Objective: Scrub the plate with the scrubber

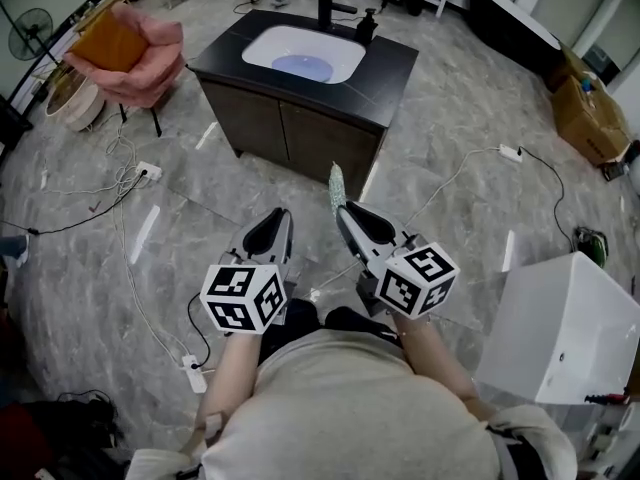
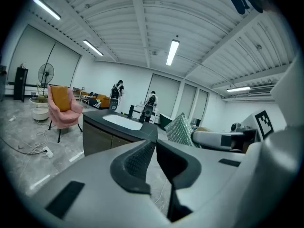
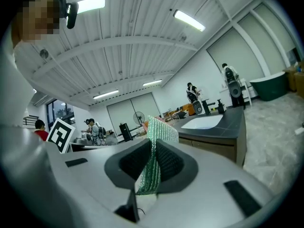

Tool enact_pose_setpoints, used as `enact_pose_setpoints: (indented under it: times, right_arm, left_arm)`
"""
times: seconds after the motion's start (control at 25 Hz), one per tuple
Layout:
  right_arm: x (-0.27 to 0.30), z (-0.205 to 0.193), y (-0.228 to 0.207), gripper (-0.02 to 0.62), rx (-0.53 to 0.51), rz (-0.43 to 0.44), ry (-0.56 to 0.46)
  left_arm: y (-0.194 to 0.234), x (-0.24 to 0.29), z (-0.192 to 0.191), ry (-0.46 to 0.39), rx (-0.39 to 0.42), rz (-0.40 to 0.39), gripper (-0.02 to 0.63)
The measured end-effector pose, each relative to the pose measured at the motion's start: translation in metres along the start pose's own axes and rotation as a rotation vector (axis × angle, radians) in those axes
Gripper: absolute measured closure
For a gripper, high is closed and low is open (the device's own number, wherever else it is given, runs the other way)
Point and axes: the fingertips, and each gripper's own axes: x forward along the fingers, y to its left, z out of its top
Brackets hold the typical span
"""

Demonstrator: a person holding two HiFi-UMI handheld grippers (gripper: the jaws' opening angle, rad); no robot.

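A pale blue plate [image 1: 300,66] lies in the white sink basin [image 1: 335,53] of a dark vanity [image 1: 300,118], a few steps ahead of me. My right gripper [image 1: 341,211] is shut on a green sparkly scrubber [image 1: 336,181], which sticks up past the jaw tips. In the right gripper view the scrubber [image 3: 159,129] is pinched flat in the right gripper [image 3: 153,144]. My left gripper [image 1: 283,215] is held beside it at waist height. In its own view the left gripper [image 2: 155,143] is shut with nothing between the jaws. Both grippers are well short of the vanity.
A black faucet [image 1: 330,8] and soap dispenser [image 1: 367,25] stand behind the basin. At far left is a pink chair [image 1: 130,43]. Cables and a power strip [image 1: 148,173] lie on the marble floor. A white cabinet [image 1: 565,328] stands at my right, a cardboard box [image 1: 590,113] beyond it.
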Motion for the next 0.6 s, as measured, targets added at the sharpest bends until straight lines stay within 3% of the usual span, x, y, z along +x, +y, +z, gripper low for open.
enact_pose_setpoints:
  times: [0.32, 0.6]
  right_arm:
    - [-0.004, 0.005, -0.011, 0.540, 0.012, 0.007, -0.002]
    - [0.032, 0.013, -0.028, 0.540, -0.068, -0.021, 0.007]
  left_arm:
    - [-0.004, -0.002, -0.003, 0.008, 0.039, 0.053, 0.546]
    - [0.028, 0.026, 0.003, 0.026, 0.036, 0.052, 0.497]
